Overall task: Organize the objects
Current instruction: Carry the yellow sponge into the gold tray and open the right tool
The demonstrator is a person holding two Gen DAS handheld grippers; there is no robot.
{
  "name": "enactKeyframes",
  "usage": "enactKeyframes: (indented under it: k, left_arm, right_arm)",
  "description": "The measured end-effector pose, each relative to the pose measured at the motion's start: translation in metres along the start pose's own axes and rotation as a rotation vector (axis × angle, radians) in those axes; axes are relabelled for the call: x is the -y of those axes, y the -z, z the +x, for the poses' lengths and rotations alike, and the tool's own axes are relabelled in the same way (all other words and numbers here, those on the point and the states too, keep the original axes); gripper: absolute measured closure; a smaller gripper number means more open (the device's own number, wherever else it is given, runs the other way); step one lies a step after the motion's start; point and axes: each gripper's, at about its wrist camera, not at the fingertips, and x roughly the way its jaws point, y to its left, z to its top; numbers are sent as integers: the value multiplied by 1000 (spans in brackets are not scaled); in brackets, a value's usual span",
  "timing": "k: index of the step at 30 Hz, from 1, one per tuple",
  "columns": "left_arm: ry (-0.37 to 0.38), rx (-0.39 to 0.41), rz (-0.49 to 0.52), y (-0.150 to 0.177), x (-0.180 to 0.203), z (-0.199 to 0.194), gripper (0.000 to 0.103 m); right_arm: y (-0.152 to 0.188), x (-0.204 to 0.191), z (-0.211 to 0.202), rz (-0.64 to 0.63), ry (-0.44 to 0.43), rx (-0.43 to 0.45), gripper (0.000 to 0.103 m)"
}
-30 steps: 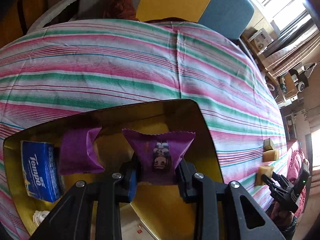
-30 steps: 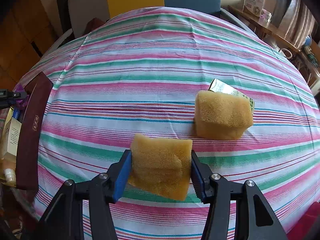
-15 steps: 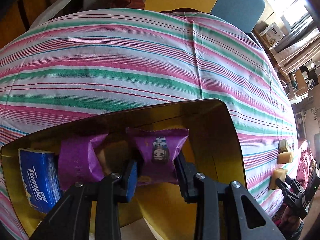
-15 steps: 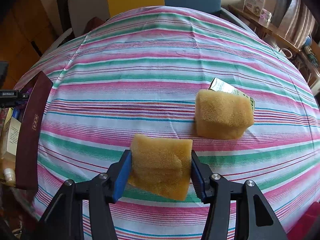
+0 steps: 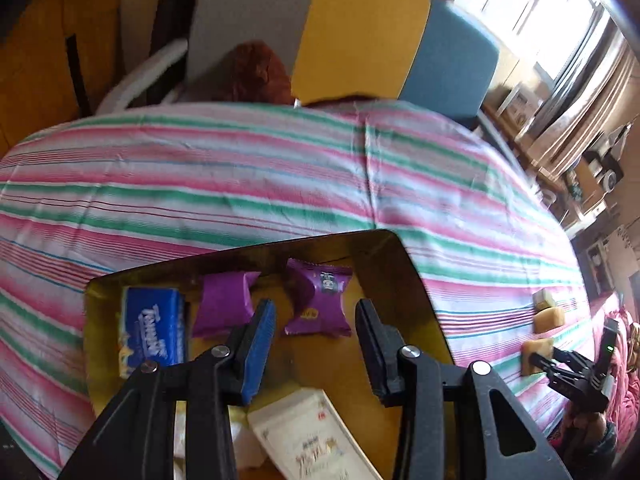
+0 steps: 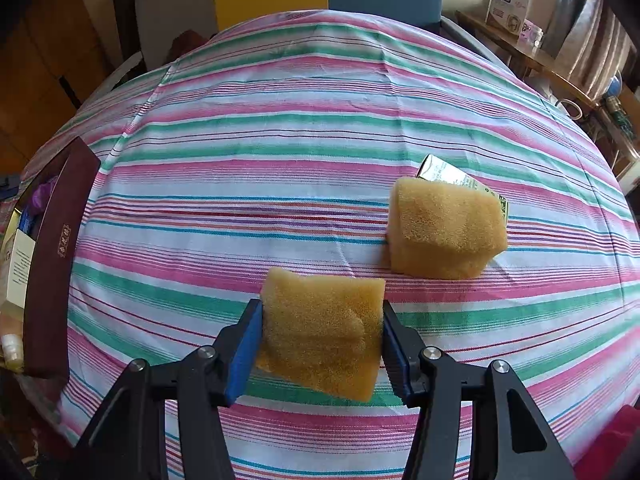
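My left gripper [image 5: 316, 320] is open and empty above a gold-lined box [image 5: 416, 300]. A purple snack packet [image 5: 320, 300] lies in the box just ahead of the fingertips, beside a second purple packet [image 5: 224, 304] and a blue Tempo tissue pack [image 5: 152, 328]. A white carton [image 5: 312, 436] lies in the box near me. My right gripper [image 6: 322, 332] is shut on a yellow sponge [image 6: 320, 332], held just above the striped tablecloth [image 6: 304, 128]. A second yellow sponge [image 6: 444, 232] rests on the cloth to the right, against a small green-white carton [image 6: 448, 172].
The box shows at the left edge of the right wrist view, with its dark red outer wall [image 6: 56, 256]. In the left wrist view the right gripper [image 5: 560, 364] with its sponge is at the far right. Chairs [image 5: 360, 32] stand behind the table. A shelf [image 6: 532, 52] is at the right.
My left gripper has opened and let go of the purple snack packet, which now lies in the box. The gripper has drawn back and up. The right gripper has not moved.
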Motion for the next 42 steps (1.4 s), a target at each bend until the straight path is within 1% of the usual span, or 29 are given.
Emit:
enactKeyframes:
  k: [4,6,9,11,14,18,21,24,28,32,35,38,40,42]
  left_arm:
    - [-4,105,1,35,-3,-44,61]
    - [-19,146,0,54,-6,-61,61]
    - [-27,182,-10,76,-13,-78,61]
    - [-27,195,-36,87,-20,-83,61]
    - [-24,203,-69,105,-31,-93,61]
    - [-20,213,-95,120,-45,-101,61]
    - [-11,216,-119,132,-54,-105,61]
    - [-6,218,-143,140,-63,-108,61]
    - [-12,224,-164,146,-72,-112,61]
    - [-15,225,-170,148,-75,-113,61]
    - [-39,230,-159,148,-73,-115,61]
    - [-66,243,-139,146,-69,-117,61]
    - [-84,253,-130,146,-66,-118,61]
    - [-105,261,-114,145,-62,-119,61]
  right_arm:
    - [-6,-5,-14,22,-25,27,47]
    - [-14,-23,-30,11,-65,70,47]
    - [-29,-75,-56,-72,-148,133,47]
    - [-39,-119,-67,-148,-201,155,47]
    - [-50,-185,-75,-267,-250,178,46]
    - [-56,-261,-66,-444,-243,174,46]
    - [-55,-298,-45,-552,-165,148,46]
    - [-55,-318,-24,-623,-128,116,46]
    - [-54,-334,-3,-709,-89,85,46]
    - [-52,-344,13,-752,-83,46,45]
    - [-51,-345,22,-751,-102,17,42]
    - [-51,-341,18,-730,-112,32,39]
    - [-51,-336,11,-712,-115,63,29]
    - [-50,-330,3,-684,-131,84,26]
